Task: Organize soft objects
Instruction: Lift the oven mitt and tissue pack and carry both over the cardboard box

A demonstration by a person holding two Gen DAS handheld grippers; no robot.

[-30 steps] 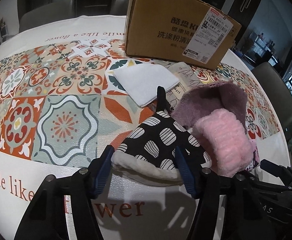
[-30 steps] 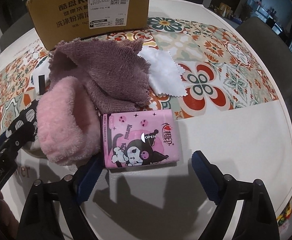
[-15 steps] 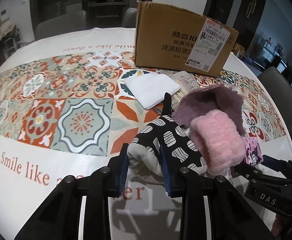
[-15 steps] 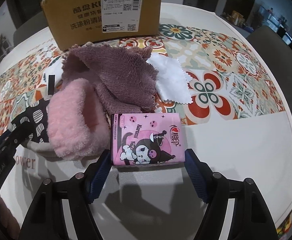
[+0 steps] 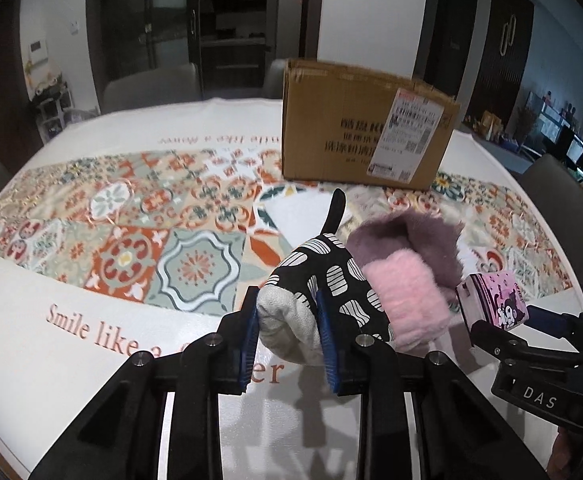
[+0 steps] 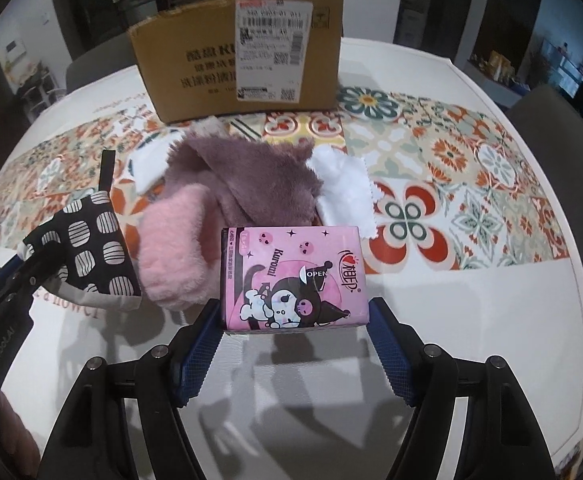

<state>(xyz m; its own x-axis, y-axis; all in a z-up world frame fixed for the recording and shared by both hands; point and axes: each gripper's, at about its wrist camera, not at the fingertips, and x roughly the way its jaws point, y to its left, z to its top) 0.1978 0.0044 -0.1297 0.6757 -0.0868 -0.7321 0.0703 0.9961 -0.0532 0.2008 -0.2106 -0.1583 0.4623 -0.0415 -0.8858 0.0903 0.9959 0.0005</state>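
left gripper [image 5: 287, 334] clamps mitt [image 5: 323, 280] cuff | right gripper [image 6: 293, 330] squeezes tissue pack [image 6: 291, 276] by its sides | both in front of box [image 6: 243, 60], raised | advice: carry slow, grips firm, drop inside box

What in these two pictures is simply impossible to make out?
- Inside of the cardboard box: both views show only its outer walls.
- Box label: print too small and blurred.
- White cloth: partly hidden under the purple towel.
- Pink tissue pack: underside hidden in the right wrist view.
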